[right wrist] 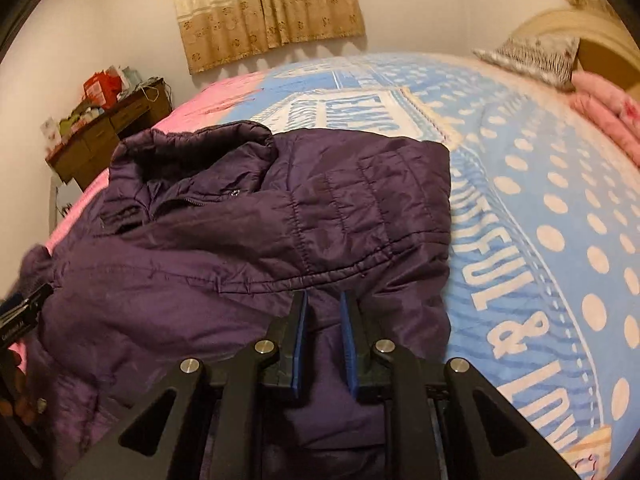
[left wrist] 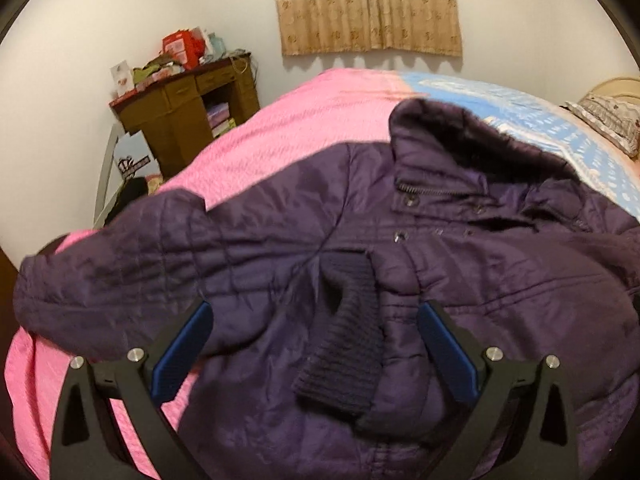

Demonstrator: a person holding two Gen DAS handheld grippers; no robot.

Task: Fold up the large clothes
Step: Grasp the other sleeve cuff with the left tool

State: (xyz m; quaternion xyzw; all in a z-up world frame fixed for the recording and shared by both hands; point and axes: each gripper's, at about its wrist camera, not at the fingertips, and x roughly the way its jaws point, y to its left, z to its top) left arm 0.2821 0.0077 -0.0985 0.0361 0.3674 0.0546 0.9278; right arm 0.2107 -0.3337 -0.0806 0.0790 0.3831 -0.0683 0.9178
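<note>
A large dark purple quilted jacket (left wrist: 460, 280) lies front up across the bed, collar toward the far wall. One sleeve is folded over the chest, and its dark knit cuff (left wrist: 344, 344) rests between the wide-apart fingers of my left gripper (left wrist: 316, 306), which is open and holds nothing. In the right wrist view the jacket (right wrist: 240, 240) has its other sleeve folded across the front. My right gripper (right wrist: 323, 308) is shut on a pinch of the jacket's fabric at the near edge. Part of the left gripper (right wrist: 24, 312) and a hand (right wrist: 20, 392) show at the left edge.
The bed carries a pink quilt (left wrist: 300, 120) on the left and a light blue dotted blanket (right wrist: 540, 200) on the right. A pillow (right wrist: 532, 56) and pink bedding lie by the headboard. A cluttered wooden desk (left wrist: 180, 112) stands by the far wall under curtains (left wrist: 368, 8).
</note>
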